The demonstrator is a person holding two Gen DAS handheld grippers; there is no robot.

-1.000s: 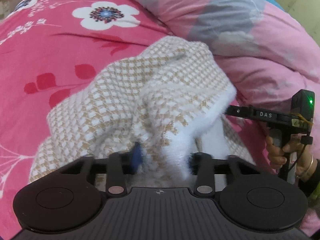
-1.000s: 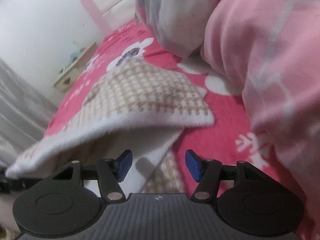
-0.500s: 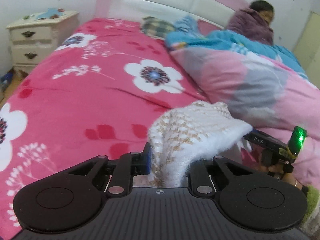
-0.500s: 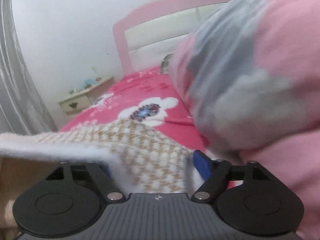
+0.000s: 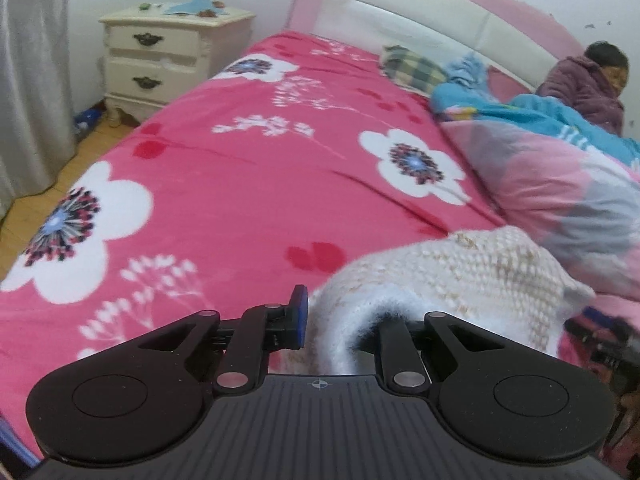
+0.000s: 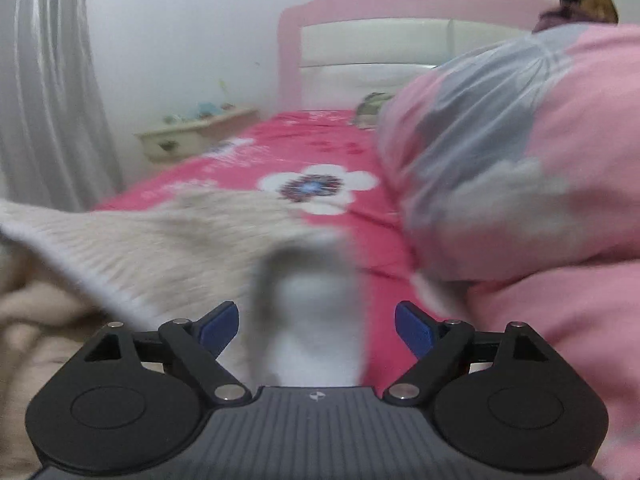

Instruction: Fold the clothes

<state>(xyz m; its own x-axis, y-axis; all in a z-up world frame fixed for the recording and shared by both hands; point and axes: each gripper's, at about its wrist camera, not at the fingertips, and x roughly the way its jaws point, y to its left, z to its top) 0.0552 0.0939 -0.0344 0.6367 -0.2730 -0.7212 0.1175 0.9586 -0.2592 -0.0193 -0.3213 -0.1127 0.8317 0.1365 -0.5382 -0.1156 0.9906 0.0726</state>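
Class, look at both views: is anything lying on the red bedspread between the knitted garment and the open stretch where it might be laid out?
Nothing visible: the bedspread ahead of the garment is bare. The quilt lies beside it.

Our left gripper has closed further on the knit garment, now bunched at lower right of its frame. Our right gripper has just opened wide, the blurred fabric loose between its jaws.
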